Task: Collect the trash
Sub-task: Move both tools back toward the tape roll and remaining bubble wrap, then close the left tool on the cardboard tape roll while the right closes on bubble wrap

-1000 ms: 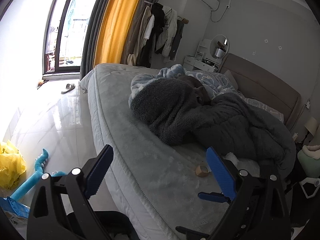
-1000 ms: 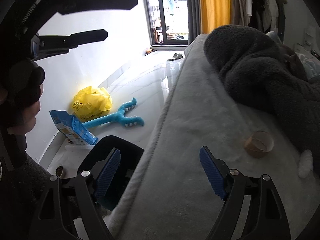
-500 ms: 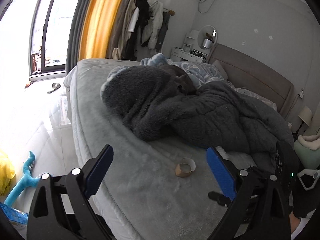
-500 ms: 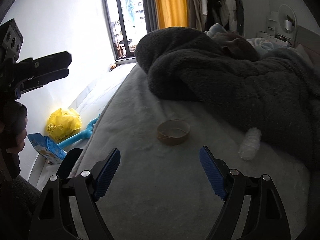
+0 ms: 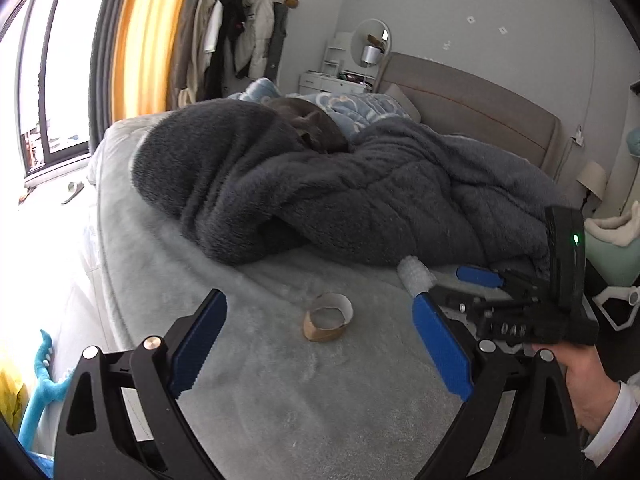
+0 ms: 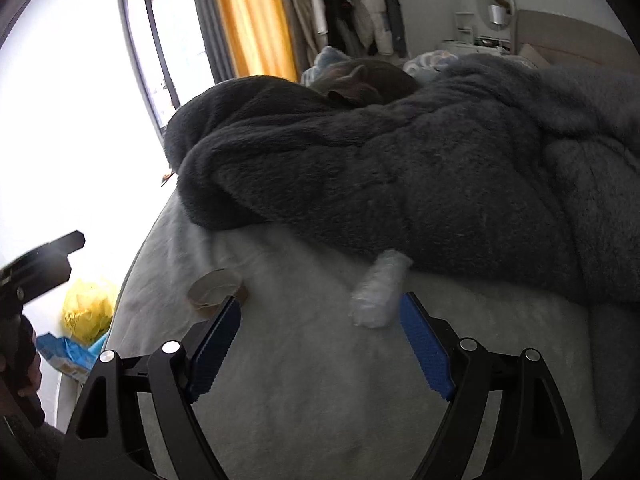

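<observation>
A brown cardboard tape ring (image 5: 328, 317), its rim bent and torn, lies flat on the pale grey bed (image 5: 280, 400) at the centre of the left wrist view, between the spread blue pads of the left tool (image 5: 318, 344), untouched. A crumpled roll of clear bubble wrap (image 6: 378, 294) rests against the edge of the dark grey fleece blanket (image 6: 400, 168), just ahead of the right tool (image 6: 320, 340), which is also spread wide and holds nothing.

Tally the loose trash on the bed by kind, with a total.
Cardboard tape ring: 1
Bubble-wrap roll: 1
Total: 2, both lying on the grey bed cover.
</observation>
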{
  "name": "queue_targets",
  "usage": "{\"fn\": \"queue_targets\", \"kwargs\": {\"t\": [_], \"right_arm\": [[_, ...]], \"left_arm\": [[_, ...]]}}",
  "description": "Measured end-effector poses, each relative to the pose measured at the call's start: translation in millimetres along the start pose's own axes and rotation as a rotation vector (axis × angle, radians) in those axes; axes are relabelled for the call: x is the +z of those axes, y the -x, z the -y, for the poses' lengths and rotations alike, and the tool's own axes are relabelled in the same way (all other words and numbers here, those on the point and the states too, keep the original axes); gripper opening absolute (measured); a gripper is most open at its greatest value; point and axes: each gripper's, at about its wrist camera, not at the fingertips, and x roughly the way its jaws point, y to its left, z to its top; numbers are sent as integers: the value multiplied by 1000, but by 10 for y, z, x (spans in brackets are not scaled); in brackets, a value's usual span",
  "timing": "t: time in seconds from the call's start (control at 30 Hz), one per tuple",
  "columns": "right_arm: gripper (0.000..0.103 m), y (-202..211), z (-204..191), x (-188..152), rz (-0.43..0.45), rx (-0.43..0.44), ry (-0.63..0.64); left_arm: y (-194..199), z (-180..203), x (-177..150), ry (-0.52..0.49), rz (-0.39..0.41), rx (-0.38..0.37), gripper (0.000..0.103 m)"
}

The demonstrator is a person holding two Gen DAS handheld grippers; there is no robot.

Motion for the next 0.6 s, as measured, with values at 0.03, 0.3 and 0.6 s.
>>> {"fn": "queue_targets", "kwargs": {"t": [0.03,0.3,0.6], "right_arm": [[83,0,40,2,1,-4,-10],[83,-165,317,-25,-9,-36,-70],[82,-336,495,-53,-23,-1,-159]], "left_arm": [[-32,8,-13,-2,-6,-5,96],[-298,141,-106,-59,-65,-12,96],[-650,216,-223,-86,-111,3,95]]}}
